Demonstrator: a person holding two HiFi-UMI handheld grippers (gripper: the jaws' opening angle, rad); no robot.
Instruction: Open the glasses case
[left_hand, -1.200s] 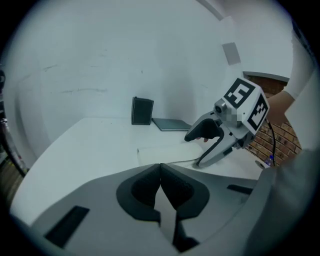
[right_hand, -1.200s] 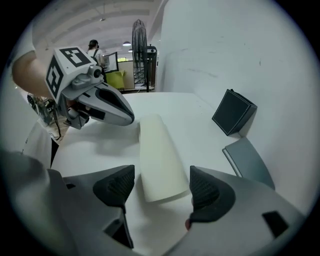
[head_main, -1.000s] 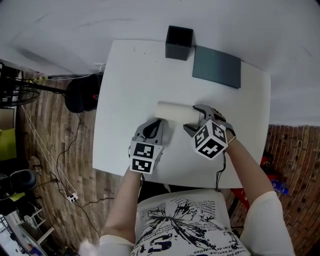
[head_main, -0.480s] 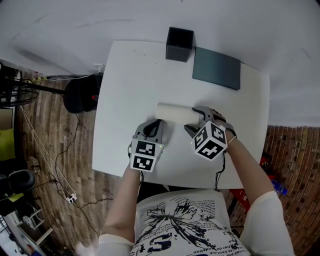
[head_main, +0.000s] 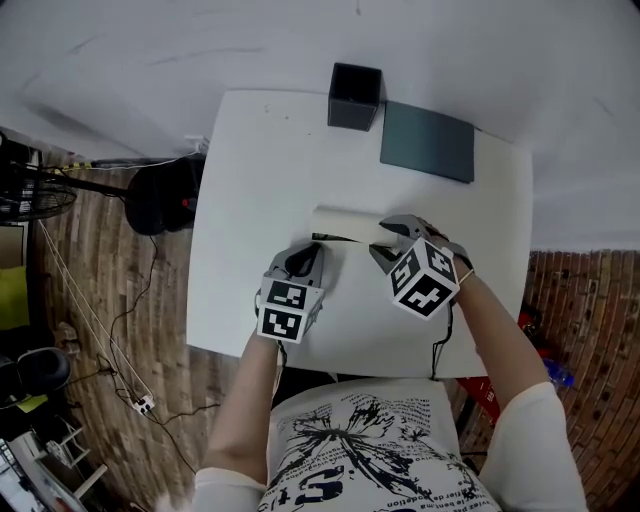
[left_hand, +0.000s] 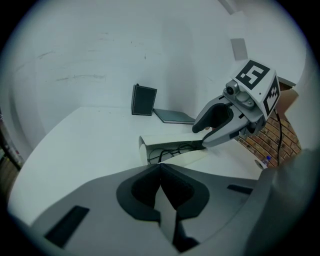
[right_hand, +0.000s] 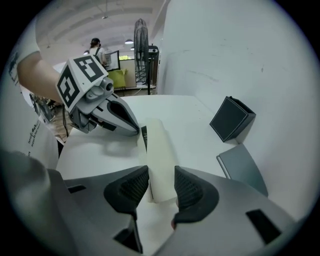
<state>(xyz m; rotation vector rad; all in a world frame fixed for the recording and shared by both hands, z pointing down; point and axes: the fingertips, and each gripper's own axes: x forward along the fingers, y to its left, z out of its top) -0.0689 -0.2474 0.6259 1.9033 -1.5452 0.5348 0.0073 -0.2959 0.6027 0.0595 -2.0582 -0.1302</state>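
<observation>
Barely visible: dark glasses (left_hand: 171, 148) inside glasses case (left_hand: 170, 139), lid ajar.

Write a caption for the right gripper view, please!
Right tongs, having just closed in, pinch the cream glasses case by its lid on the white table.

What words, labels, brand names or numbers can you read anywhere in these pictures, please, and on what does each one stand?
No text can be read for certain.
The shirt print has lettering, too blurred to read.
The left marker cube and the right marker cube show only black-and-white squares, no letters.
The glasses case, the black box and the grey pad show no print.
</observation>
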